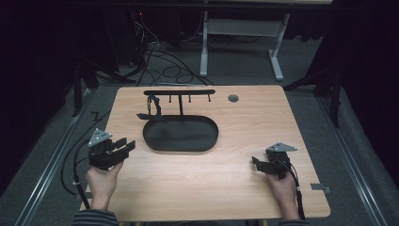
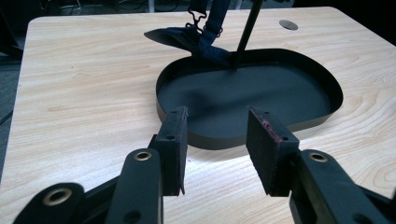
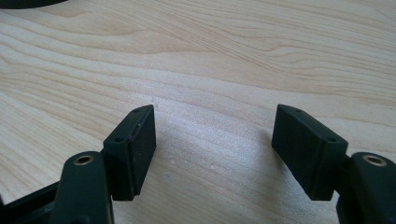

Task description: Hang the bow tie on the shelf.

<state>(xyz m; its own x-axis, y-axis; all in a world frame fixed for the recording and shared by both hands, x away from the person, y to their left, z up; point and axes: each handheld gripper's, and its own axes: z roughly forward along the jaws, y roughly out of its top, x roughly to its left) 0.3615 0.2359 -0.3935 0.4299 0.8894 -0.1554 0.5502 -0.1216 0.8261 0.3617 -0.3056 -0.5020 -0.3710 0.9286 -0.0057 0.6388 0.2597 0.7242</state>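
Note:
A black oval tray (image 1: 181,149) lies at the table's middle, with a thin post rising from its far side to a hook bar (image 1: 179,92). A dark blue strap (image 1: 154,109) with a metal clasp hangs from the bar's left end and trails over the tray's rim. My left gripper (image 1: 126,145) is held above the wood left of the tray, open and pointing at it. In the left gripper view the tray (image 2: 159,100), strap (image 2: 205,39) and post (image 2: 246,30) lie ahead of my left gripper (image 2: 217,116). My right gripper (image 1: 255,164) rests open near the front right, with bare wood between its jaws (image 3: 215,112).
A round grey cable hole (image 1: 233,98) sits in the table's far side, right of the bar. Cables lie on the floor beyond and left of the table. A white table frame (image 1: 203,47) stands behind. A person's hands enter from the front edge.

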